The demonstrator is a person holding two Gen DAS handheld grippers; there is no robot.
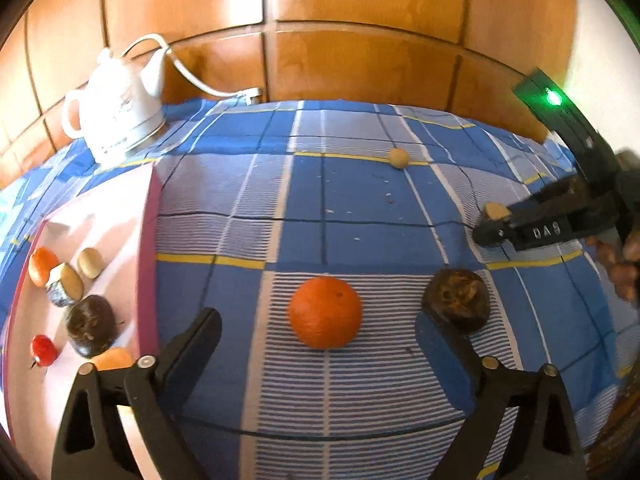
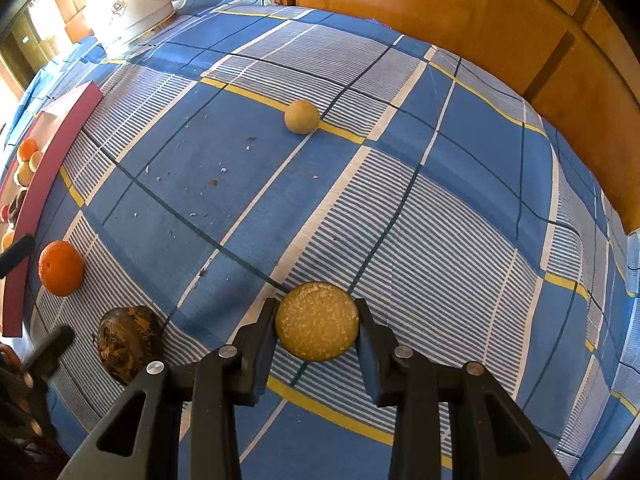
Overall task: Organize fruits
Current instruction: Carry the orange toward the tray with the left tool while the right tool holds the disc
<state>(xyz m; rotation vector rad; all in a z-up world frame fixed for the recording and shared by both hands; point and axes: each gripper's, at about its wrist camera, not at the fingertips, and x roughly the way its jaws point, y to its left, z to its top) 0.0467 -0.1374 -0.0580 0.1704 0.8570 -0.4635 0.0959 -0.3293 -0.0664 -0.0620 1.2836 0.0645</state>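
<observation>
My left gripper (image 1: 320, 336) is open, its jaws wide on either side of an orange (image 1: 325, 313) on the checked cloth. A dark brown fruit (image 1: 456, 300) lies just right of the orange. My right gripper (image 2: 318, 328) is shut on a round tan fruit (image 2: 317, 321) with a rough pale face; it also shows at the right of the left wrist view (image 1: 496, 213). A small tan ball-shaped fruit (image 2: 302, 117) lies farther back on the cloth (image 1: 399, 158). The orange (image 2: 61, 267) and the dark fruit (image 2: 128, 342) show at the left of the right wrist view.
A pink tray (image 1: 146, 240) at the left holds several fruits, among them a dark fruit (image 1: 91, 330) and a small red one (image 1: 43, 350). A white kettle (image 1: 116, 114) with its cord stands at the back left. A wooden wall (image 1: 360, 40) runs behind the table.
</observation>
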